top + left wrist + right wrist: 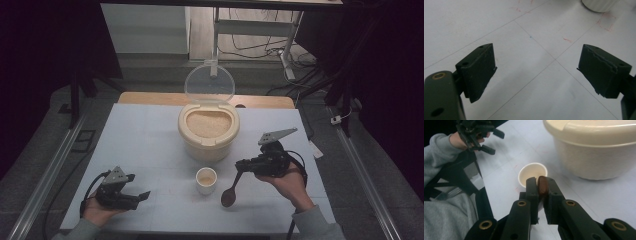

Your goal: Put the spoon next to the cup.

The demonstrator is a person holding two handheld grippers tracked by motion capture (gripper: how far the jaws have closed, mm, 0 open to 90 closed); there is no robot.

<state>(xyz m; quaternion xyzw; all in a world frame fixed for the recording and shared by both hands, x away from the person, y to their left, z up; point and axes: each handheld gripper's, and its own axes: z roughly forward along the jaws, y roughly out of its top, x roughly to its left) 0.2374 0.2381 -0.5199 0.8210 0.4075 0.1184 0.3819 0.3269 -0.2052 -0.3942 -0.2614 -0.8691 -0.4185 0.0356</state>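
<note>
A cream rice container (208,131) full of rice stands mid-table with its clear lid (209,83) flipped up. In front of it sits a small white cup (206,180) with some rice inside. My right gripper (241,165) is shut on the handle of a brown wooden spoon (230,193), whose bowl hangs down just right of the cup. In the right gripper view the spoon handle (542,185) is pinched between the jaws, with the cup (532,174) just beyond. My left gripper (143,196) rests open near the table's front left, its jaws wide apart over bare table (536,65).
The white table (145,140) has free room on its left half and at the right of the container (596,150). A person's hands and grey sleeves come in from the bottom edge. Metal rails flank the table on the floor.
</note>
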